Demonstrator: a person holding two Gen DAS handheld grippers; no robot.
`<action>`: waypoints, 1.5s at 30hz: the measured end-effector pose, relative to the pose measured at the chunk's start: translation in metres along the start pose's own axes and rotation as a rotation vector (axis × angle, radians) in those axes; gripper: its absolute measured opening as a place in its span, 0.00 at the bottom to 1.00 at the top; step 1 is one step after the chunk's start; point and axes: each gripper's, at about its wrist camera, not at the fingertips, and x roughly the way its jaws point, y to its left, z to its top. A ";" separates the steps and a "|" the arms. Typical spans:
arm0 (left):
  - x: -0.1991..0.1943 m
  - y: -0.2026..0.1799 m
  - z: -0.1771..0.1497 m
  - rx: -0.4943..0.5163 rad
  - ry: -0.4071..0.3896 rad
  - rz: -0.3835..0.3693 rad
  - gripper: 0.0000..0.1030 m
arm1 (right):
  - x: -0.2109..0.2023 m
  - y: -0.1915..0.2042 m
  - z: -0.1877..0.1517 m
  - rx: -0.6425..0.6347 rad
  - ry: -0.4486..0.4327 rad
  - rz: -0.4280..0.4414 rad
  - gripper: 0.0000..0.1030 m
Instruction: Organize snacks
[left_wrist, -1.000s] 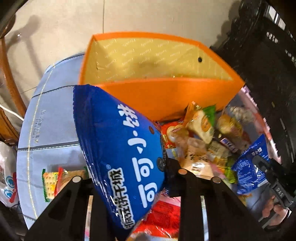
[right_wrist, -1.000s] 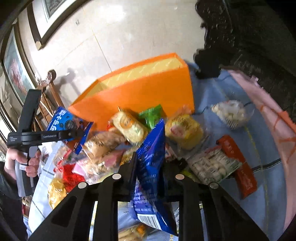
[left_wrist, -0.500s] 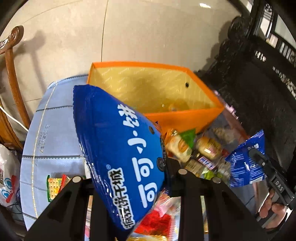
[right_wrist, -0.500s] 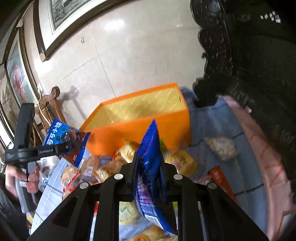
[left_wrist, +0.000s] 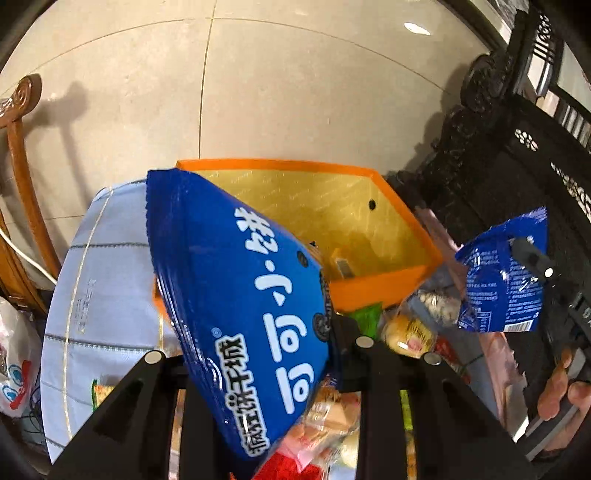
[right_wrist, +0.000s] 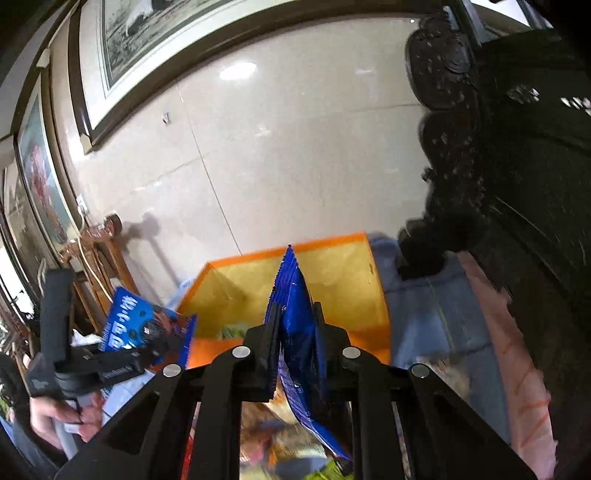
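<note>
My left gripper (left_wrist: 258, 350) is shut on a large blue biscuit bag (left_wrist: 236, 295) with white lettering, held tilted above the table. Behind it stands an orange box (left_wrist: 388, 284) with a yellow inside (right_wrist: 340, 288), open at the top, with one or two small packets on its floor. My right gripper (right_wrist: 295, 317) is shut on a smaller blue snack bag (right_wrist: 295, 288), seen edge-on and hanging in front of the box. In the left wrist view that bag (left_wrist: 502, 277) hangs at the right, level with the box's rim. A pile of loose snacks (left_wrist: 406, 332) lies in front of the box.
A light blue tablecloth (left_wrist: 103, 280) covers the round table. Dark carved furniture (left_wrist: 517, 166) stands close on the right, a wooden chair (left_wrist: 22, 177) on the left. A tiled wall (right_wrist: 277, 147) rises behind the box. A hand (right_wrist: 55, 413) holds the left gripper's handle.
Both grippers have risen with their blue bags. The snack pile has dropped lower in both views, and the box's yellow inside now shows from above.
</note>
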 end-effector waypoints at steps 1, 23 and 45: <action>0.001 0.001 0.005 0.000 -0.010 0.012 0.26 | 0.003 0.002 0.008 -0.005 -0.006 -0.002 0.15; 0.018 0.042 0.019 0.003 -0.085 0.132 0.96 | 0.065 -0.017 0.028 -0.101 -0.022 -0.170 0.97; 0.142 0.070 -0.090 0.104 0.349 0.191 0.96 | 0.140 -0.088 -0.122 -0.088 0.399 -0.171 0.97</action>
